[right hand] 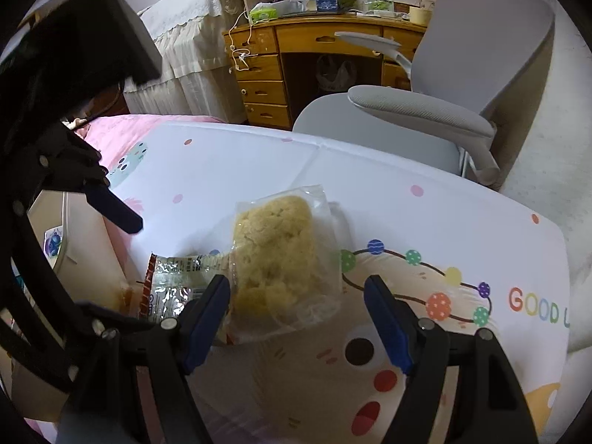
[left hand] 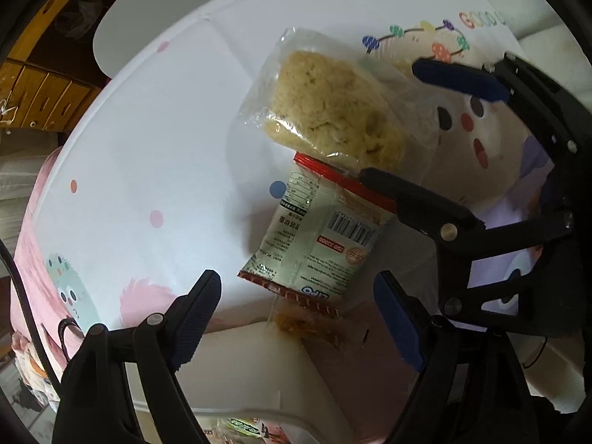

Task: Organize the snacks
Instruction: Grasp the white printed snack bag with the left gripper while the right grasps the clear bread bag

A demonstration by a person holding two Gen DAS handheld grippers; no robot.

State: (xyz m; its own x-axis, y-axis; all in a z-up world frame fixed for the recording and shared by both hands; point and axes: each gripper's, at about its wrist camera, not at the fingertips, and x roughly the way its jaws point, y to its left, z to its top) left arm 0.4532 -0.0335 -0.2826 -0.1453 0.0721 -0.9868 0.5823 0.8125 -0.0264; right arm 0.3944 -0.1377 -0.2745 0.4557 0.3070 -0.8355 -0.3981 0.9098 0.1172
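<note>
A clear bag holding a pale yellow crumbly cake (left hand: 333, 107) (right hand: 281, 259) lies on the patterned white cloth. It overlaps a red-edged white printed snack packet (left hand: 322, 236) (right hand: 174, 281). A small packet with orange-brown filling (left hand: 314, 327) lies at the cloth's edge below them. My left gripper (left hand: 296, 318) is open and empty, its fingers either side of the printed packet's lower end. My right gripper (right hand: 296, 314) (left hand: 388, 118) is open and empty, its jaws standing around the near end of the cake bag.
A cream box (right hand: 74, 251) (left hand: 251, 370) stands beside the cloth at the left. A grey office chair (right hand: 436, 111) and a wooden desk (right hand: 314, 59) stand beyond the far edge. Pink bedding (right hand: 122, 129) lies at the left.
</note>
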